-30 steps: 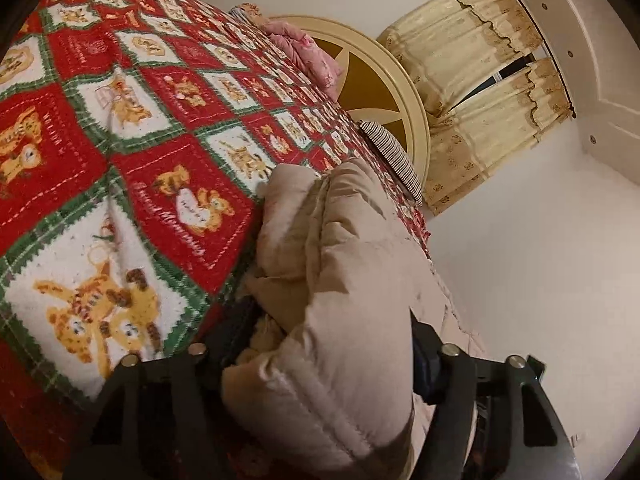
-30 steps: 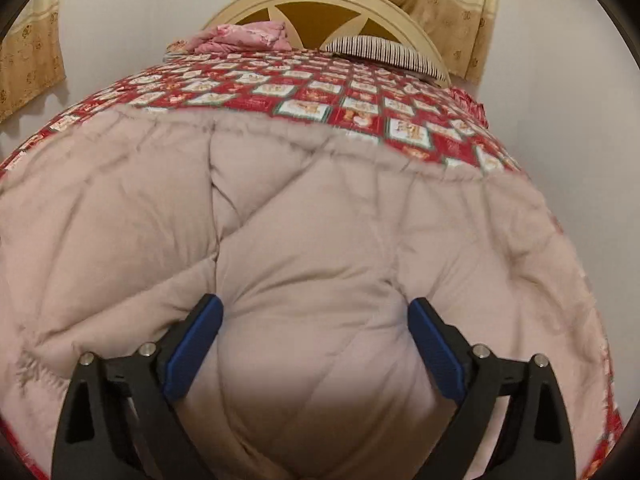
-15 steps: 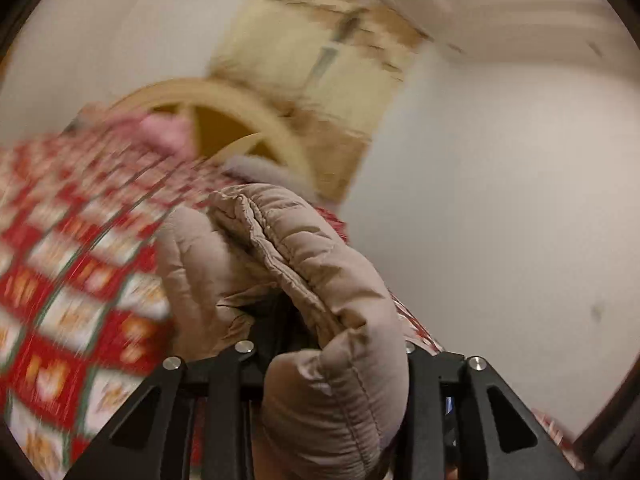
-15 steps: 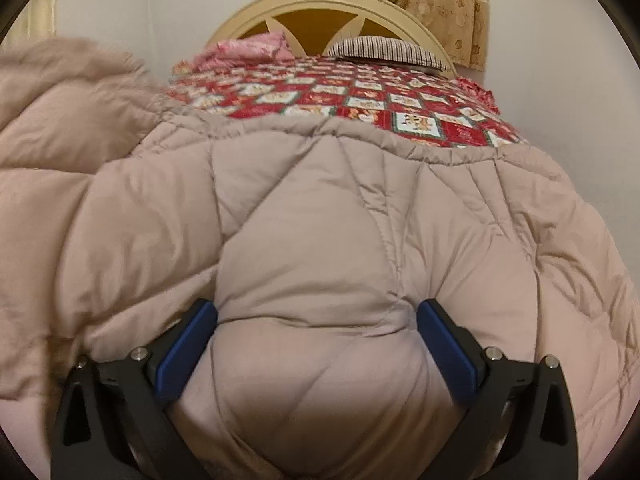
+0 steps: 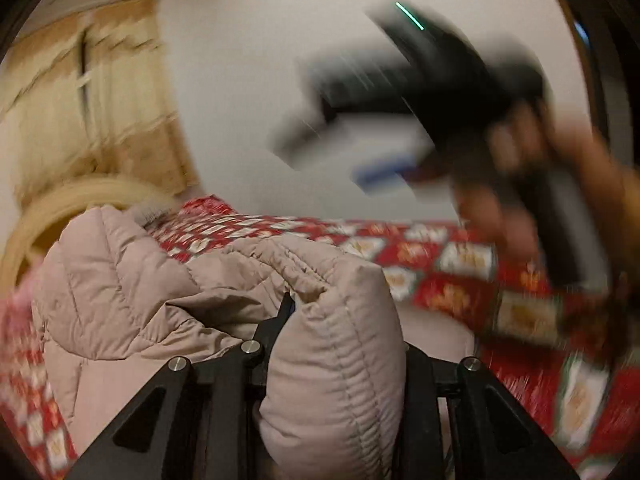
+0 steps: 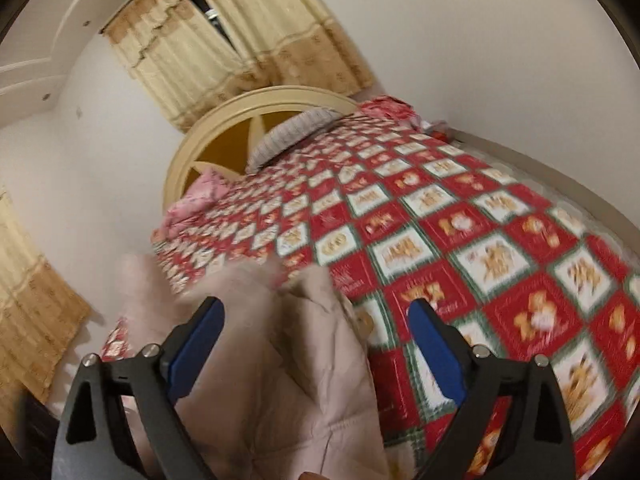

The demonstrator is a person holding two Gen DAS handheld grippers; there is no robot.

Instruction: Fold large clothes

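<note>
A puffy beige padded coat (image 5: 120,292) is bunched up over the red patchwork quilt (image 5: 440,256) on the bed. My left gripper (image 5: 344,320) is shut on a thick fold of it, and the padding bulges over and hides the fingertips. In the left wrist view my right gripper (image 5: 344,156) is a blur in the air at the upper right, with a person's hand (image 5: 520,200) on its grip. From its own camera the right gripper (image 6: 314,308) hovers above the coat (image 6: 280,380). Its jaws are wide and closing slightly, and the blue pads touch nothing.
The quilt (image 6: 460,240) stretches to a round cream headboard (image 6: 224,136). A striped pillow (image 6: 288,136) and pink bedding (image 6: 196,196) lie at the head. Yellow curtains (image 6: 224,52) hang behind, and white walls close in on both sides of the bed.
The left gripper closed on the coat fold, rolled and swung it up and sideways. The right gripper lifted off the spread coat and rolled, so the padding no longer fills its jaws.
</note>
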